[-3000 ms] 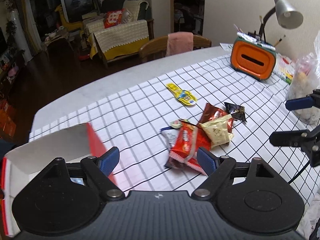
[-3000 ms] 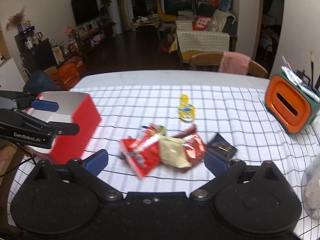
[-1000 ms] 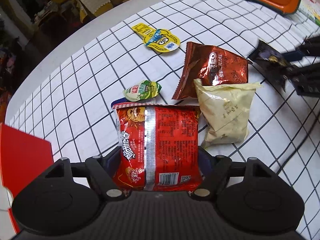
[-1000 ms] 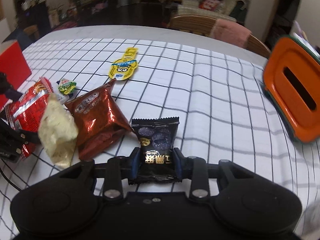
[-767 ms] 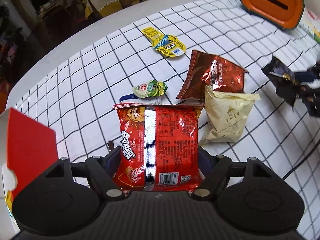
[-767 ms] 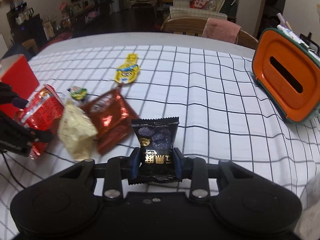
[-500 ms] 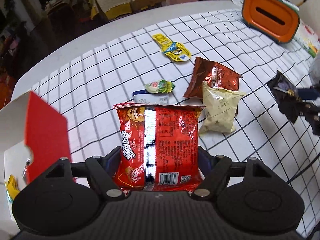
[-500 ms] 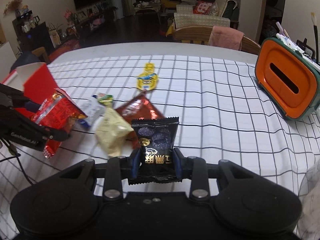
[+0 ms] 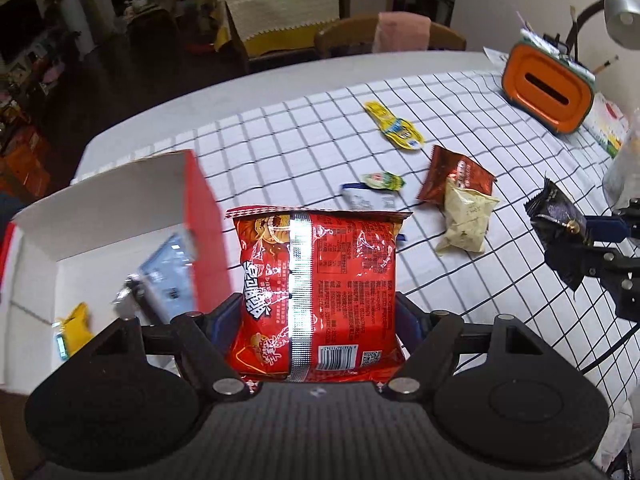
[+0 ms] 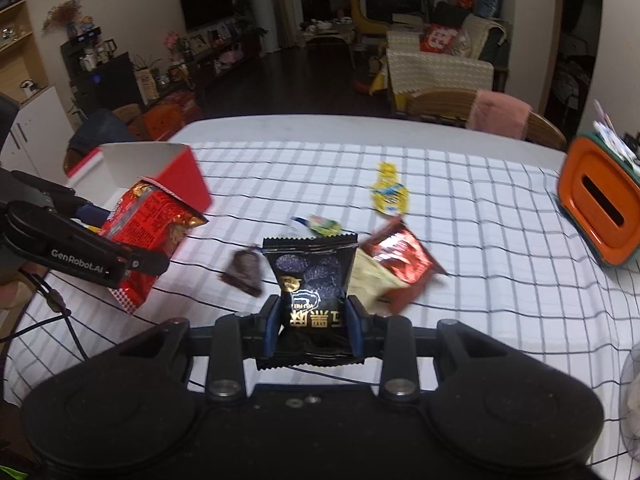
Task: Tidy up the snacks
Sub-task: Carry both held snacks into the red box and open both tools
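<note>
Left wrist: left claw (image 9: 318, 320) grips red packet (image 9: 318, 292); red box (image 9: 120, 216) beside, open.

Open cloth (image 9: 280, 136) between box (image 9: 200, 216) and yellow packet (image 9: 396, 128). Mid-table blocked by brown packet (image 9: 460, 176), cream packet (image 9: 464, 216), green sachet (image 9: 382, 180). Far right taken by orange holder (image 9: 546, 92).

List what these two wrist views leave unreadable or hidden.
- Red cardboard box, left wrist view: the items inside are motion-blurred, and the left gripper body covers its near part.
- Small dark packet, right wrist view: blurred, no label legible.
- Cream snack bag, right wrist view: partly behind the black snack packet in the right gripper.
- Clear bag, left wrist view: cut by the right edge.
</note>
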Motion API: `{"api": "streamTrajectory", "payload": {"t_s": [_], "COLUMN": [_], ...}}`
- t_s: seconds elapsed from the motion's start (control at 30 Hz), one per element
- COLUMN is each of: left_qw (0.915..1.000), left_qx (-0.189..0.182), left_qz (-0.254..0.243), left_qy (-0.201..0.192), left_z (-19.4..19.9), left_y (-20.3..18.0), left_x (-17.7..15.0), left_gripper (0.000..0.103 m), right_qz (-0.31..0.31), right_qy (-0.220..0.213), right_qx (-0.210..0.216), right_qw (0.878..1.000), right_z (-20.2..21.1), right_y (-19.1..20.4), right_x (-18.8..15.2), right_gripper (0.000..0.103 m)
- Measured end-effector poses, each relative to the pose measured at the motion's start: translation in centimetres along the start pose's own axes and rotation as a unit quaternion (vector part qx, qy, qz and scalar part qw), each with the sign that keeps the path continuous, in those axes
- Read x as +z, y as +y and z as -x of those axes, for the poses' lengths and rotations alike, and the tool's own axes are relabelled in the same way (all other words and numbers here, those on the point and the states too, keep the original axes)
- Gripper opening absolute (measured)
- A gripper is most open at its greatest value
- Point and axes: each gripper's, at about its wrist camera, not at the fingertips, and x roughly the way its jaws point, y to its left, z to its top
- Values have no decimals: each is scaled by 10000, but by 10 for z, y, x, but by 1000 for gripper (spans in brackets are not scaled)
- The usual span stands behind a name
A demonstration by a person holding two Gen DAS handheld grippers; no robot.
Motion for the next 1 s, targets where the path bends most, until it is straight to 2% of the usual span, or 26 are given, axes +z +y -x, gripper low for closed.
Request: {"api": "streamTrajectory", "payload": {"t_s": [0.5, 1.0], "left_qw": [9989, 9951], "left_qx": [207, 601], "left_qz": [311, 790], "left_qy": [-290, -13], "left_z": [46, 31], "left_y": [96, 211], "left_x": [-13, -20], "left_gripper": [78, 78], "right_qz": [417, 455], "right_qy": [-138, 160], "right_qx": [337, 666], "right_qw": [9985, 9966], "right_z": [-4, -68], "right_y": [119, 209], "right_x": [43, 88], "right_gripper": [33, 33]}}
